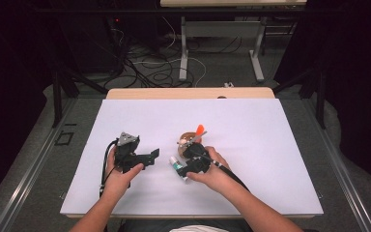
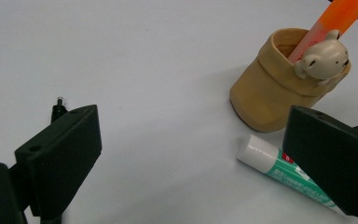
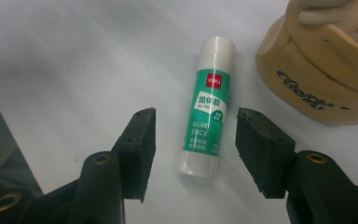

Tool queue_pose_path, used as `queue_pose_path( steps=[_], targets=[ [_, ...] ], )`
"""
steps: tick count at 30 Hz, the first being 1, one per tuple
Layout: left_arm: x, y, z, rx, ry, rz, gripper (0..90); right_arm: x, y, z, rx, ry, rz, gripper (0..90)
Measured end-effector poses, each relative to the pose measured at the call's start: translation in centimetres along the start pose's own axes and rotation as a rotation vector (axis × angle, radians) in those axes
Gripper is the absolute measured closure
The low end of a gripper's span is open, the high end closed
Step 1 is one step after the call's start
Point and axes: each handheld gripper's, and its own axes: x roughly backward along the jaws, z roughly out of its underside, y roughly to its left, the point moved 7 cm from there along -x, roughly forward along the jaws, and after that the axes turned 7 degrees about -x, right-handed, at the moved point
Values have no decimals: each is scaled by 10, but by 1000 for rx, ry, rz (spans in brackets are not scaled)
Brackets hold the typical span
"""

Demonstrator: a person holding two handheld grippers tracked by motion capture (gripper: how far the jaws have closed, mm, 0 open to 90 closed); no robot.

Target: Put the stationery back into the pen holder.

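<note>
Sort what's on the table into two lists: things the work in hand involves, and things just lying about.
In the job:
- green-and-white glue stick, lying flat between the open jaws
- right hand-held gripper

Lying about:
- tan ceramic pen holder with a bear figure
- orange pen standing in it
- left hand-held gripper, open, off to the side

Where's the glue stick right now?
The glue stick lies flat on the white table, between the open jaws of the right claw, untouched, just beside the tan bear-shaped holder with the orange pen.
</note>
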Motion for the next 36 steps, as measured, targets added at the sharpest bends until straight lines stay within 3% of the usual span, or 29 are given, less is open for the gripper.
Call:
queue_pose_path(
  steps=[7,9,12,13,14,19,21,22,36],
  targets=[
    [0,0,0,0,2,1,50,-9,-1,2,-13,37,12,538],
    [0,-1,0,8,0,3,51,-10,0,4,-60,80,20,548],
    [0,-1,0,9,2,2,52,-14,-1,4,-66,96,22,563],
    [0,-1,0,9,2,3,52,-18,-1,3,-59,63,8,565],
    [0,-1,1,9,3,3,52,-17,-1,5,-70,100,25,569],
    [0,-1,0,9,3,4,52,-21,-3,6,-74,127,25,570],
    [0,-1,1,9,3,5,52,-25,-4,6,-68,105,23,569],
    [0,-1,1,9,4,4,52,-24,-4,7,-66,141,31,569],
    [-1,-1,1,9,5,6,52,-31,-6,9,-71,165,43,599]
  ],
)
